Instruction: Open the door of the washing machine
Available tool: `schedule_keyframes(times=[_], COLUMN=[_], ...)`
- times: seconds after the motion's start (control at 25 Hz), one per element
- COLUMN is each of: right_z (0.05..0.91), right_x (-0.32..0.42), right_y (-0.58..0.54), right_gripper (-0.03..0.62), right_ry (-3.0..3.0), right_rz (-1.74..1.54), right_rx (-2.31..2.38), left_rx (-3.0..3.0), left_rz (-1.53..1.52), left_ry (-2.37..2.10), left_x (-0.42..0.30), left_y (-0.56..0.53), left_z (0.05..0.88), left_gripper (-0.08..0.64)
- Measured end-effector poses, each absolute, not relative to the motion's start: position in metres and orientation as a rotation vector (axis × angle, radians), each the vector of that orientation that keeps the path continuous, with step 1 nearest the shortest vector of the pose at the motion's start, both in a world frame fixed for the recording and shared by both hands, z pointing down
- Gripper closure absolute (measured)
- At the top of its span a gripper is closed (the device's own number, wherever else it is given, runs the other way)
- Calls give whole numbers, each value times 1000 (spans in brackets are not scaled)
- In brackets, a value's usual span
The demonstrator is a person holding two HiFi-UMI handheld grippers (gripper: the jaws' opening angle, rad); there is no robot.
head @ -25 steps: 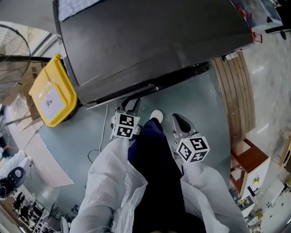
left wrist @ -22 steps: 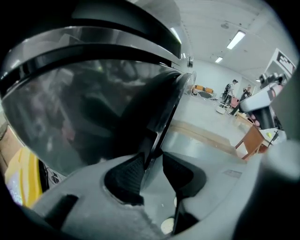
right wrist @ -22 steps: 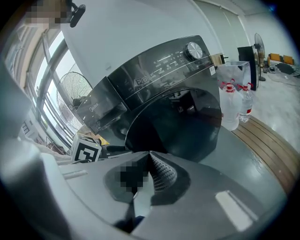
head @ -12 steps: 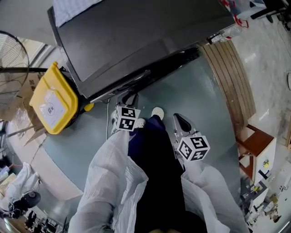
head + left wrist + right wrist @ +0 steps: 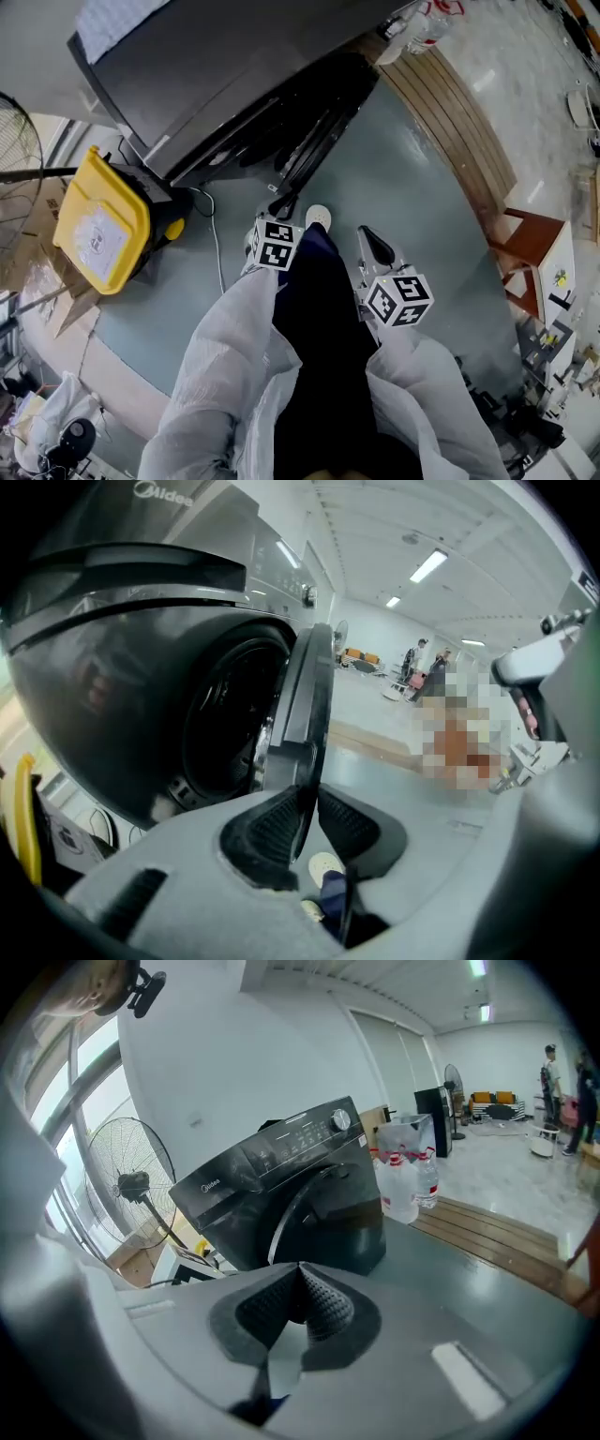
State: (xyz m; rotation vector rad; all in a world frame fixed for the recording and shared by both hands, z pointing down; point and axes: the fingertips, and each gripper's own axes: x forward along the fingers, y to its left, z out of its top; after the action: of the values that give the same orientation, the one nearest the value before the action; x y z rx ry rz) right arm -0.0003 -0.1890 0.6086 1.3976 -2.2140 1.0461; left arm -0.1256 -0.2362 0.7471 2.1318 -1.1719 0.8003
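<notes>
Item: washing machine, dark, front-loading, sitting on the grey floor directly ahead of you. Its door is standing swung out from the machine's front, and the drum opening is showing behind it. Your left gripper is reaching in at the machine's front. Its jaws have just been closing and are now standing narrow, with the door's outer edge running between them. The ribbed pads appear to be pressing on that edge, though the dark rim is making the contact hard to confirm. Your right gripper is hanging back from the machine, well apart from the door. Its jaws are resting together with nothing between them. Further entries, placed by the machine: a yellow bin is leaning just beside its left side, a standing fan is sitting beyond that side, clear water bottles are standing at its right side, and wooden planks are running along the floor past the bottles.
</notes>
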Motion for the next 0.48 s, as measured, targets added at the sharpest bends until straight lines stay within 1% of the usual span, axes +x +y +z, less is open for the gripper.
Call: schedule_keyframes(times=[0.48], right_z=[587], right_x=[67], right_y=[-140], right_gripper=[583], right_ry=[-2148], right_rz=[1021], right_rx=[1613], left_rx=[2097], left_rz=[804], left_ry=[-1086], left_x=[-49], left_y=[-198], left_z=[749], left_gripper=[494])
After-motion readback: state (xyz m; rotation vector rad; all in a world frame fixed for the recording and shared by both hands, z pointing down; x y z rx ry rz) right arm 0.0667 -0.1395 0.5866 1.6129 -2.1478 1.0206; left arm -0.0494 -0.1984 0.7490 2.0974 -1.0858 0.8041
